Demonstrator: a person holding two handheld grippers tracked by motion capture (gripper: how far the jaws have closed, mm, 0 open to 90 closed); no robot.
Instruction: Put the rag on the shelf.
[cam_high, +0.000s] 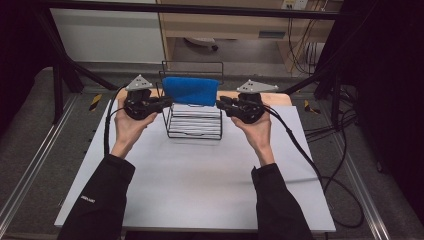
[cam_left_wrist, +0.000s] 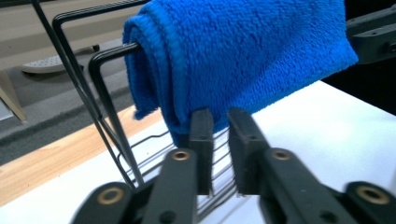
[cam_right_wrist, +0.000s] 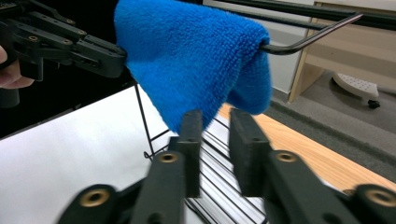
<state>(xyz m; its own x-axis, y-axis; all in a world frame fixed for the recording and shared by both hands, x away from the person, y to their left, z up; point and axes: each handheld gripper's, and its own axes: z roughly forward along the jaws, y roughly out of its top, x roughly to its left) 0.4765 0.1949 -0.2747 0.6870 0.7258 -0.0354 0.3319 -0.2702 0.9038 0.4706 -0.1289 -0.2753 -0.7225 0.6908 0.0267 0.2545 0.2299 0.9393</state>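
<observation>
A folded blue towel (cam_high: 191, 90) hangs over the top bar of a black wire rack (cam_high: 195, 131) at the back of the white table (cam_high: 200, 185). My left gripper (cam_high: 167, 103) points at the towel's left end and my right gripper (cam_high: 220, 103) at its right end. In the left gripper view the towel (cam_left_wrist: 243, 56) hangs just beyond the left gripper (cam_left_wrist: 220, 116), whose jaws stand slightly apart with nothing between them. The right gripper (cam_right_wrist: 211, 116) also has a narrow empty gap, with the towel's lower corner (cam_right_wrist: 187, 60) just past its tips.
The rack's base of thin wires (cam_right_wrist: 224, 186) lies under the towel. A taller wire frame (cam_high: 192, 65) rises behind it. A wooden strip (cam_high: 282, 99) edges the table at the back. Cables (cam_high: 300, 145) trail over the table's right side.
</observation>
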